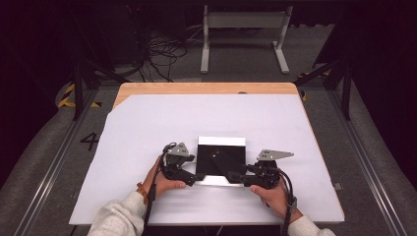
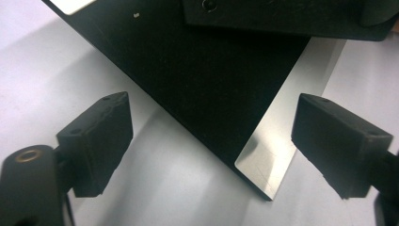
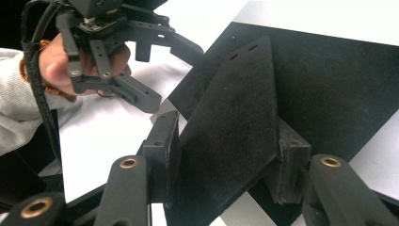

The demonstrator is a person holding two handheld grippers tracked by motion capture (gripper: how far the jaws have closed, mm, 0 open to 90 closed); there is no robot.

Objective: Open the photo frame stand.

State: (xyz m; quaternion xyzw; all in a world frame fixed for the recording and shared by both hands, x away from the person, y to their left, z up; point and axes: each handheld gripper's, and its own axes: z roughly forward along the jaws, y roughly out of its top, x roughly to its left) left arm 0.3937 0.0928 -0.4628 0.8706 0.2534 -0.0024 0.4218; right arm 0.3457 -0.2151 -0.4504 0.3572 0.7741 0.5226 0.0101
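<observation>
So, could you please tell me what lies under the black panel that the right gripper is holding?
Under the black panel, gripped by the right gripper, lies a black square sheet with silvery edges on the white table cover. The panel hides the part of the sheet directly beneath it.

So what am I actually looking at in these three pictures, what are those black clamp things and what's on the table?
A person sits at a table covered by a white sheet and holds a hand-operated clamp tool in each hand. The wide picture comes from a camera above, looking down; the left gripper is at its left, the right gripper at its right. The other two pictures come from small cameras riding on the tools, looking along their black jaws.

On the sheet lies a flat black square board with a pale strip along two edges. In the right gripper view, the jaws press on both sides of a flat black wedge-shaped plate, lifting it at a tilt over the board. In the left gripper view, the jaws stand apart around the board's corner, gripping nothing.
</observation>
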